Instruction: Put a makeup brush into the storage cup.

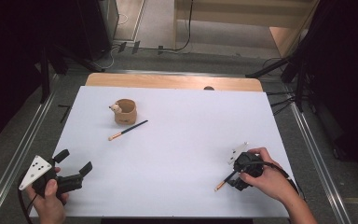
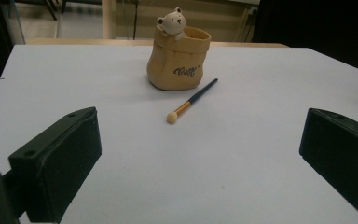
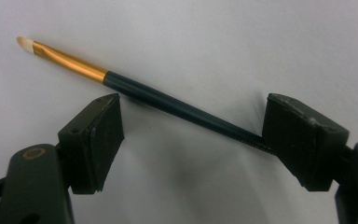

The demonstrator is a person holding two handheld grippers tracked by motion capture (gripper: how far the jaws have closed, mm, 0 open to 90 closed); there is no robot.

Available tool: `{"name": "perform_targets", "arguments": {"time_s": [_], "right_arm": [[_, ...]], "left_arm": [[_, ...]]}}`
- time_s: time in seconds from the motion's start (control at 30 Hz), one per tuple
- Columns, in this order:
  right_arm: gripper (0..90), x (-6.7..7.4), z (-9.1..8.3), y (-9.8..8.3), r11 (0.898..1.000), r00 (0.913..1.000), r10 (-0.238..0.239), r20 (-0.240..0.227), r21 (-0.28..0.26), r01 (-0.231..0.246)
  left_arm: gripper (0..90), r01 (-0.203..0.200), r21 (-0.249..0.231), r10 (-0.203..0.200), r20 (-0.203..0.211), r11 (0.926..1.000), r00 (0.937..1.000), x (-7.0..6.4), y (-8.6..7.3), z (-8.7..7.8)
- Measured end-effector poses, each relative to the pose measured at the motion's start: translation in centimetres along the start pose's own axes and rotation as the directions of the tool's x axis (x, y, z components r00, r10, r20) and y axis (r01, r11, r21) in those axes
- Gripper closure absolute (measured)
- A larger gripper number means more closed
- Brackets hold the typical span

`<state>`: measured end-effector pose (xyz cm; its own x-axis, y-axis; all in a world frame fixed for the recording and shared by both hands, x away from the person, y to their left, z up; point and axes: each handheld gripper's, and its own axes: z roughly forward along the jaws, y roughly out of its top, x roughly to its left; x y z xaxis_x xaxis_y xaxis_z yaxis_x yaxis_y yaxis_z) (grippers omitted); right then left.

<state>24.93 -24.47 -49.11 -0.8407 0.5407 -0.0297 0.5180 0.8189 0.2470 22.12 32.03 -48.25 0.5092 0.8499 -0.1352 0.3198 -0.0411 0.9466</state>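
A slip is the likeliest failure here. In the right gripper view the near brush (image 3: 168,103) is seen to lie slantwise across the gap between the jaws of the right gripper (image 3: 193,140) rather than square to the pads, so a closing squeeze could roll it along the white table (image 3: 242,42), pivot it out of the gap, or catch it only at the thin tail, from which it would droop or drop when lifted. The pads are set low over the table surface and could scrape it if pressed further down.

The fingers of the right gripper are held apart, with the dark handle between them; the handle's tail end passes close by or against one pad, and contact cannot be settled. No grip is made yet. The left gripper (image 1: 73,168) is kept spread wide and empty.

Taking the bear cup (image 1: 125,111) as landmark: a second brush (image 1: 127,130) lies just in front of it, the near brush is well apart toward the person's right, and the left gripper is well apart toward the person's left.
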Motion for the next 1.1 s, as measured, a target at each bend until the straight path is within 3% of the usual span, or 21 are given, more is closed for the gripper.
{"name": "perform_targets", "arguments": {"time_s": [0.17,0.27,0.3,0.33,0.43,0.47,0.5,0.53,0.67,0.73,0.77,0.87,0.93,0.97,1.07,1.1], "right_arm": [[28.2,-0.1,0.0,0.1,1.0,0.9996,0.015,-0.022,0.009,-0.015],[36.3,-0.2,-0.2,0.0,1.0,0.9997,0.009,-0.022,0.018,-0.008],[44.6,-0.1,-0.3,0.0,1.0,0.9997,0.001,-0.024,0.015,-0.001],[65.4,0.0,-0.6,-0.1,1.0,0.9994,-0.006,-0.033,0.021,0.007],[85.2,0.1,-0.7,0.2,0.998,0.9985,0.037,-0.039,0.043,-0.036],[85.2,0.1,-0.7,0.2,0.998,0.9985,0.037,-0.039,0.043,-0.036],[85.3,0.1,-0.6,0.3,0.995,0.9947,0.095,-0.041,0.047,-0.093],[85.3,0.3,-0.7,0.3,0.992,0.9924,0.119,-0.031,0.051,-0.117],[85.4,0.5,-0.8,-0.1,0.984,0.9844,0.175,-0.019,0.026,-0.174],[85.4,0.6,-0.8,-0.6,0.973,0.9738,0.225,-0.033,-0.04,-0.226],[85.4,0.6,-0.8,-0.6,0.973,0.9738,0.225,-0.033,-0.04,-0.226],[85.4,0.7,-1.1,-0.9,0.961,0.9675,0.25,-0.036,-0.113,-0.253],[85.5,0.8,-1.6,-0.8,0.946,0.9633,0.267,-0.026,-0.182,-0.267],[85.5,0.8,-1.6,-0.8,0.946,0.9633,0.267,-0.026,-0.182,-0.267],[85.5,1.0,-2.1,-0.5,0.933,0.9614,0.275,-0.019,-0.238,-0.271],[85.5,1.2,-2.4,-0.2,0.921,0.9578,0.287,-0.002,-0.276,-0.277]], "left_arm": [[0.0,0.005,0.002,-0.005,0.003,1.0,1.0,-0.1,0.0,0.1],[0.0,0.005,0.0,-0.005,0.004,1.0,1.0,0.0,0.0,0.0],[0.0,0.006,0.0,-0.006,0.003,1.0,1.0,0.0,0.0,0.0],[0.0,0.005,0.001,-0.005,0.003,1.0,1.0,0.0,0.0,0.0],[0.0,0.014,0.002,-0.014,0.002,0.9999,0.9999,0.1,0.0,0.0],[0.0,0.014,0.002,-0.014,0.002,0.9999,0.9999,0.1,0.0,0.0],[0.0,0.01,0.005,-0.01,0.004,0.9999,0.9999,0.0,0.0,0.0],[0.0,0.01,0.005,-0.01,0.004,0.9999,0.9999,0.0,0.0,0.0],[0.0,0.006,0.007,-0.006,0.012,1.0,0.9999,-0.3,0.1,0.2],[0.0,0.003,0.008,-0.003,0.02,1.0,0.9998,-0.5,0.1,0.4],[0.0,0.003,0.008,-0.003,0.02,1.0,0.9998,-0.5,0.1,0.4],[0.0,0.009,0.004,-0.009,0.03,1.0,0.9995,-0.8,0.2,0.5],[0.0,0.01,0.005,-0.01,0.037,0.9999,0.9993,-1.1,0.3,0.6],[0.0,0.01,0.003,-0.01,0.041,0.9999,0.9991,-1.2,0.3,0.7],[0.0,0.003,0.003,-0.003,0.052,1.0,0.9986,-1.7,0.4,1.0],[0.0,0.003,0.004,-0.003,0.056,1.0,0.9984,-1.8,0.5,1.1]]}}
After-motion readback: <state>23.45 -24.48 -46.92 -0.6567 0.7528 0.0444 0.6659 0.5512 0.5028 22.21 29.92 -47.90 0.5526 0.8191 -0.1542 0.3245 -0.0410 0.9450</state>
